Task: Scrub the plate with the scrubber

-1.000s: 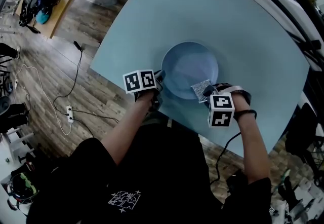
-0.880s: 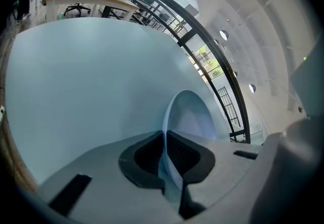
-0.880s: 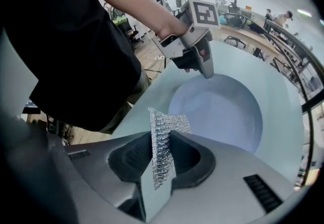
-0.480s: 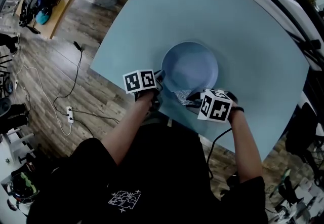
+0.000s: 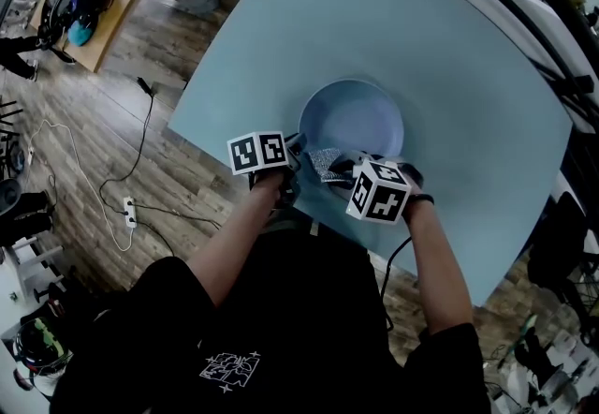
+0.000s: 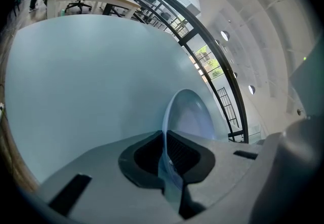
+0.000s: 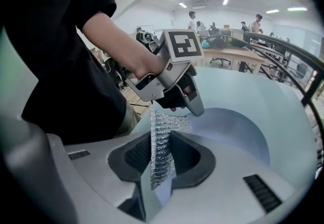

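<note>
The pale blue round plate (image 5: 356,122) is sitting on the light blue bench (image 5: 449,47), and my left gripper (image 5: 293,153) is pinching its near rim. My right gripper (image 5: 342,169) is clamping the silvery mesh scrubber (image 5: 325,163), holding it at that rim just beside the left gripper.

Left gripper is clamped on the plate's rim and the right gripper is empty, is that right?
No. The left gripper is clamped on the rim of the plate, but the right gripper view shows the right gripper shut on the silver mesh scrubber, not empty.
</note>
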Tool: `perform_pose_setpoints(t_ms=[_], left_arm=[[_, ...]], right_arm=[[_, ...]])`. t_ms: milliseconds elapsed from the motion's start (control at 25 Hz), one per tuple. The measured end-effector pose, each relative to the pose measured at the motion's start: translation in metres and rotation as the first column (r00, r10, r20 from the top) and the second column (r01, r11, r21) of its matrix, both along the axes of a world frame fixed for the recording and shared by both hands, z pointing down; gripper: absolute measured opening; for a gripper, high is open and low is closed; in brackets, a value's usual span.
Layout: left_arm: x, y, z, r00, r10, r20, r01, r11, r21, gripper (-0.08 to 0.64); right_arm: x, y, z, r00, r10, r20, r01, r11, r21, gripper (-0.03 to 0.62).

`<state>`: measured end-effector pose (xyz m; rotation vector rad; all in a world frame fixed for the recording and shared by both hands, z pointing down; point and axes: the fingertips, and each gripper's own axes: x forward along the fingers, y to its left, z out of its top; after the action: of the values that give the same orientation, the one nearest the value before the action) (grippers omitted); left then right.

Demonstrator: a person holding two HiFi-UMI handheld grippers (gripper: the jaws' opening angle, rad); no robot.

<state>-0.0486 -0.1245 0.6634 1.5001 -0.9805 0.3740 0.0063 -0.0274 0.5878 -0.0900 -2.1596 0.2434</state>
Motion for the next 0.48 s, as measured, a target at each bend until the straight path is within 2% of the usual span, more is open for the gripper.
perform_pose_setpoints(t_ms=[200,480], left_arm=[[0.001,0.003,-0.001,1.000,0.005,-0.003,-0.005,1.000,0.001,0.029],[-0.002,0.000,0.000,1.000,0.007,-0.004,-0.007,1.000,0.002,0.029]], right_arm=[[-0.003,-0.012,0.010,0.999,-0.021,-0.049,0.028,0.989,0.143,0.095],[-0.002,-0.018,0.022,0.997,-0.018,-0.079,0.034,0.979,0.202,0.097]])
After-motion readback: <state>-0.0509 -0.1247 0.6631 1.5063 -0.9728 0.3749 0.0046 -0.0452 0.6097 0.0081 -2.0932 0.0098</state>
